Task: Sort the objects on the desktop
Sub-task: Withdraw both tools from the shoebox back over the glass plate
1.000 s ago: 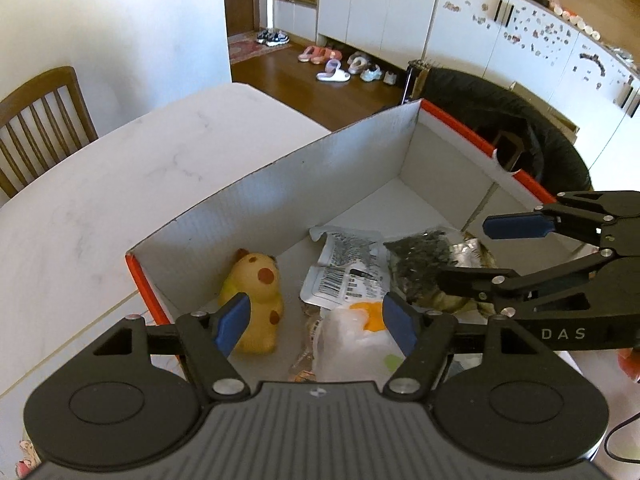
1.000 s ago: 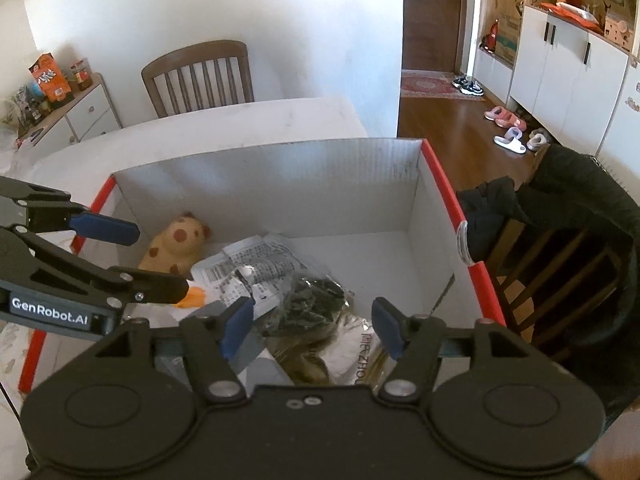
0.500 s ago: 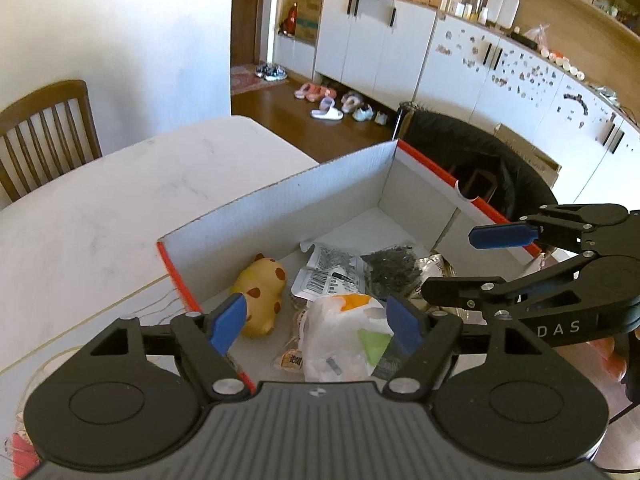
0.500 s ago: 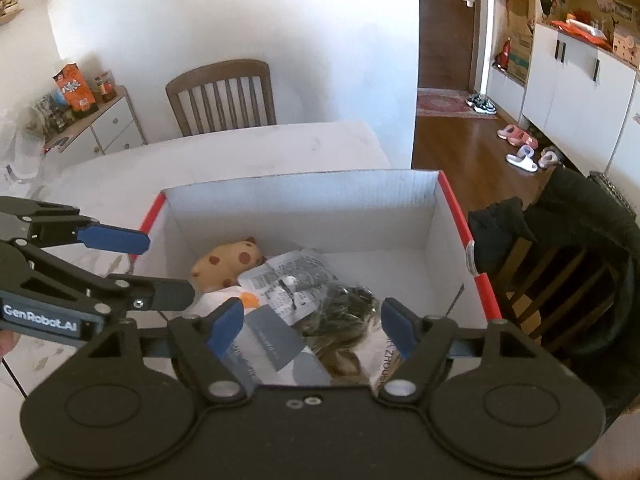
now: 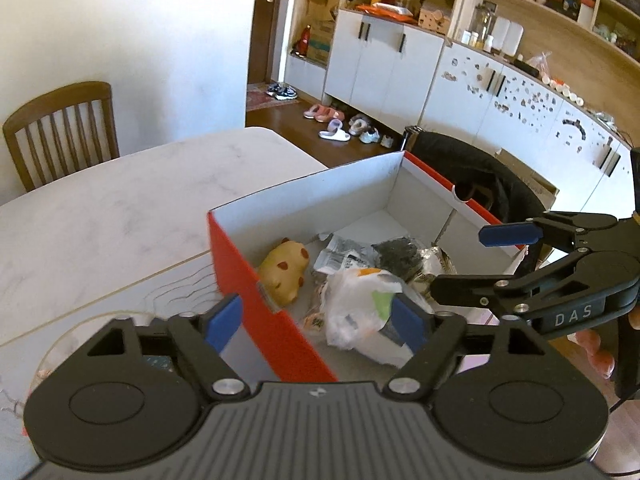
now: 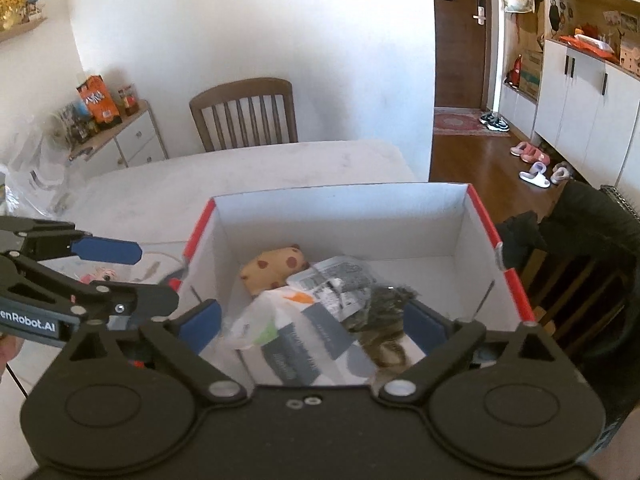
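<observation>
A red-sided cardboard box (image 5: 256, 280) with a white interior sits open on the pale marble-look surface (image 5: 120, 208), near its edge. Inside, toward the left wall, lies a yellow plush toy with brown spots (image 5: 286, 270), on its side. Just beside it, a printed foil packet (image 5: 340, 252) overlaps a dark, crinkled packet (image 5: 396, 254). In front of these, nearest the cameras, lies a white plastic bag with orange and green marks (image 5: 356, 304), and the right wrist view shows a grey-labelled white pouch (image 6: 304, 344) resting against it. The left gripper (image 5: 316, 322) hangs above the box's near left wall, one blue finger outside the box, the other over the white bag; its fingers are spreading apart and grasp nothing. The right gripper (image 6: 316, 326) hovers above the near end of the box, fingers also spreading wide, released, with the pouch and bag lying below them but not pinched. Each gripper shows in the other's view: the right one (image 5: 472, 264) at the right edge over the box's right side, the left one (image 6: 148, 276) at the left edge over the surface just outside the box. A wooden chair (image 6: 244, 114) stands at the surface's far side. A second chair draped in dark clothing (image 6: 580, 240) stands to the right of the box.
</observation>
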Demonstrator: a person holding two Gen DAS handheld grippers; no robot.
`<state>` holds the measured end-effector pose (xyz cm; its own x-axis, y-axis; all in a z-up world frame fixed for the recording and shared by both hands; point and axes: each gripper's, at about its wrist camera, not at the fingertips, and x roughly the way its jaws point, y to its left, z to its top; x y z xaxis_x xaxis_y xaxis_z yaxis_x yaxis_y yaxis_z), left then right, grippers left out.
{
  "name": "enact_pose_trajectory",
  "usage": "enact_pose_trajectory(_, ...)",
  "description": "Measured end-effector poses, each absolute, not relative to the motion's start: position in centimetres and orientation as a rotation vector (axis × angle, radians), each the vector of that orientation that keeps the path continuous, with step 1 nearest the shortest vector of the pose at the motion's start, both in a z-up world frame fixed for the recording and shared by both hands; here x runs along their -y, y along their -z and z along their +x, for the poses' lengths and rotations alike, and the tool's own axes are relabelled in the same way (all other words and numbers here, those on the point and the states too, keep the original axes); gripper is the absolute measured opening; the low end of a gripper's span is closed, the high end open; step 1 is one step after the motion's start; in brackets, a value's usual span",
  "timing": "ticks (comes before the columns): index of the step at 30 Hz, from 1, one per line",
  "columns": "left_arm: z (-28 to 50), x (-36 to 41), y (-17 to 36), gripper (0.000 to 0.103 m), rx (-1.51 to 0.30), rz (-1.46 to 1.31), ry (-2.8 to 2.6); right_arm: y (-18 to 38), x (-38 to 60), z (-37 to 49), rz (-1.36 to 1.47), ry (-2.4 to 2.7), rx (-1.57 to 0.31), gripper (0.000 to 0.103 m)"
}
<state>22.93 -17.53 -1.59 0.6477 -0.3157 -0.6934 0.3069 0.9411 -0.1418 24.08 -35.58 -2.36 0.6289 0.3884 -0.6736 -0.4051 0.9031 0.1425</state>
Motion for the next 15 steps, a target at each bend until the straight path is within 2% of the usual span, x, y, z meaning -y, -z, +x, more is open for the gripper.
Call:
enact_pose_trajectory(4,21.6,15.7,1.4,0.085,-0.775,-0.027,0.345,2.0,34.3,23.0,-0.037,-0.463,-0.738,0.101)
enact_pose_trajectory(8,20.3,13.7,1.3,0.101,-0.753,-0.047,0.319,1.9,32.6,22.0,-0.063,-0.456,-0.701,0.102)
enact_pose_trajectory(15,18.0,10.0,1.0,0.102,-0.717,-0.037,0.277,1.5,29.1,20.8,-0.085,-0.505,-0.673,0.102)
